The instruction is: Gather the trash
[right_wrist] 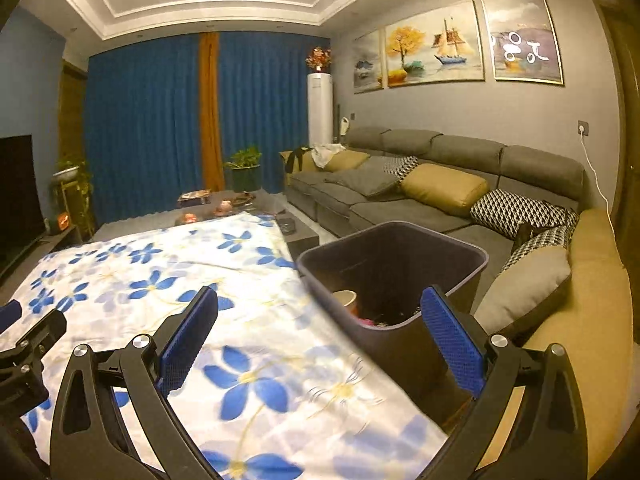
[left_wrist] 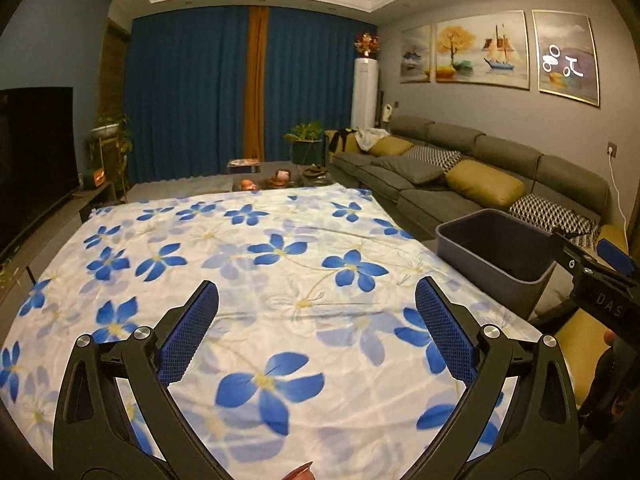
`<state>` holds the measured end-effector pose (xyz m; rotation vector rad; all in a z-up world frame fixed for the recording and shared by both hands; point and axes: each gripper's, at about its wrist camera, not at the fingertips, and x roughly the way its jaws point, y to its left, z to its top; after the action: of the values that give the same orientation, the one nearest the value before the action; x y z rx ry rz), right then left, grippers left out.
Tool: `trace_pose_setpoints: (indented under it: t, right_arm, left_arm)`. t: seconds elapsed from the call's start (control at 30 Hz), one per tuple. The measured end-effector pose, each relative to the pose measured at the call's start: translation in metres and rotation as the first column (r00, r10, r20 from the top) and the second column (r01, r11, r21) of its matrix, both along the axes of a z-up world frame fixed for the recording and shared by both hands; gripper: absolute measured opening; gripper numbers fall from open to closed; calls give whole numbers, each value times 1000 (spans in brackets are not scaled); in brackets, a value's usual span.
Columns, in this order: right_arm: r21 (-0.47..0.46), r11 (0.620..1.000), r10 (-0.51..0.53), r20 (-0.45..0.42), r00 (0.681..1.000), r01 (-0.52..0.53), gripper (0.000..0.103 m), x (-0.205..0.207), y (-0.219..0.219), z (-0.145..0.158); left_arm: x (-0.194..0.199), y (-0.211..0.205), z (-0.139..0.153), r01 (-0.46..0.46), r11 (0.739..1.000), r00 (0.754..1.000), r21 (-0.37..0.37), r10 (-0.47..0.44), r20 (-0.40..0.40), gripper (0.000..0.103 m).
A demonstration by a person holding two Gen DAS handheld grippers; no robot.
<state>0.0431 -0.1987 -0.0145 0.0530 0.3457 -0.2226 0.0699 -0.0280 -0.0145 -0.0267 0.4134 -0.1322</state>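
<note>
Both grippers — left [left_wrist: 316, 312] and right [right_wrist: 320, 320] — hover over the cloth [left_wrist: 240, 248] with fingers spread wide, empty. The trash — a cup [right_wrist: 345, 299] — sits in the bin [right_wrist: 452, 256], seemingly collected.

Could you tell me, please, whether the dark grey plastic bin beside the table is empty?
Not empty. In the right wrist view the dark grey plastic bin holds a paper cup and other scraps; what they are is unclear.

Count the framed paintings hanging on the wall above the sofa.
3. They hang in a row: a small one nearest the curtains, the wide tree-and-sailboat one in the middle, and one nearest the camera. None appears hidden.
</note>
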Motion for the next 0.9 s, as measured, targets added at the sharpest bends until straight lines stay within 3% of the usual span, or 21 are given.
trace_pose_setpoints:
  t: [0.37,0.9]
  right_arm:
    - [-3,999,43,10,999,-43,97,-32,35,11]
    - [-19,998,56,26,998,-55,97,-43,49,18]
  left_arm:
    - [-35,32,8,-6,999,1000,-54,6,0,97]
    - [-42,42,18,-11,998,1000,-68,12,14,97]
